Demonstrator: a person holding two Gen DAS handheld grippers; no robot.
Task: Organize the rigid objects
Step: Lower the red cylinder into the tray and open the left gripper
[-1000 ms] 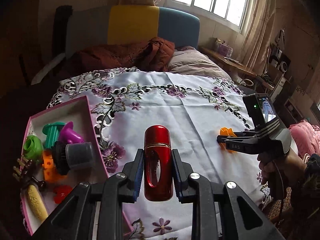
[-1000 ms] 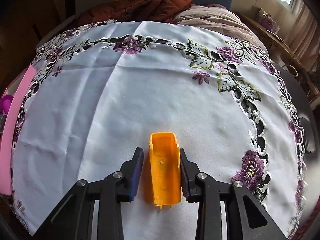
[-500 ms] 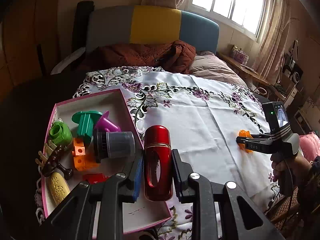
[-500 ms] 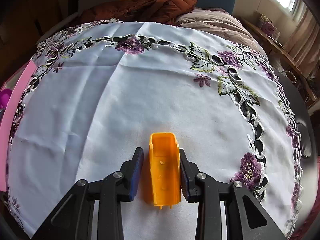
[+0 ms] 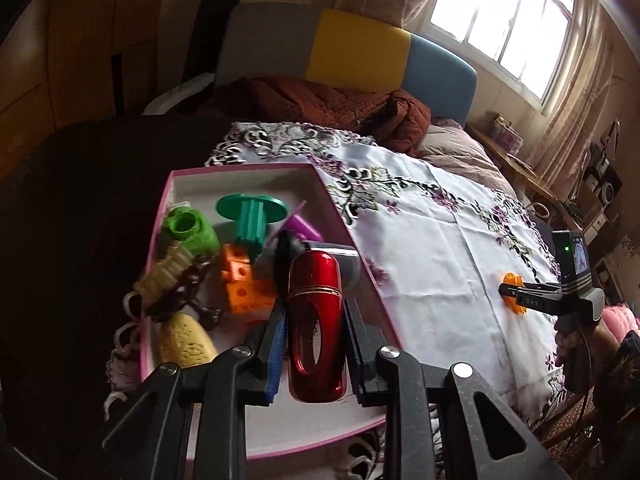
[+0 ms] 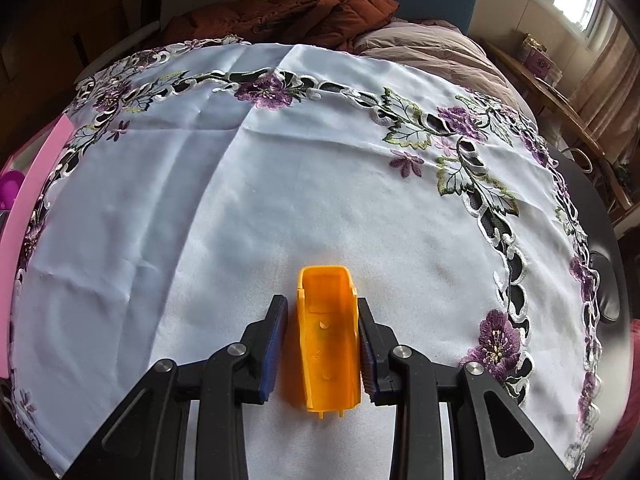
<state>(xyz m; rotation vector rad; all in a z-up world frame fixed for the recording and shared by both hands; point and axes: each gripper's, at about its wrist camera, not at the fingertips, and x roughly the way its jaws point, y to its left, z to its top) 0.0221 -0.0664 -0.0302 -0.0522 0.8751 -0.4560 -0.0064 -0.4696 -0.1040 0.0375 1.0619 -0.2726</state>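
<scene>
My left gripper (image 5: 314,332) is shut on a glossy red capsule-shaped case (image 5: 316,320) and holds it over the pink-rimmed box (image 5: 240,170). The box holds a green spool (image 5: 251,216), a green cup piece (image 5: 190,230), orange blocks (image 5: 240,284), a purple piece (image 5: 300,226) and a yellow carved piece (image 5: 184,344). My right gripper (image 6: 322,332) straddles an orange plastic shell (image 6: 328,336) lying on the white embroidered tablecloth (image 6: 280,180); the right pad touches it and a gap shows at the left pad. The right gripper also shows in the left wrist view (image 5: 516,294).
A brown jacket (image 5: 320,100) and a pillow (image 6: 432,52) lie beyond the table. The box's pink rim (image 6: 36,184) shows at the left of the right wrist view. A wooden side table (image 5: 516,164) stands by the window at right.
My left gripper has carried the red case leftward, from over the cloth to over the box. The right gripper and orange shell have stayed almost still.
</scene>
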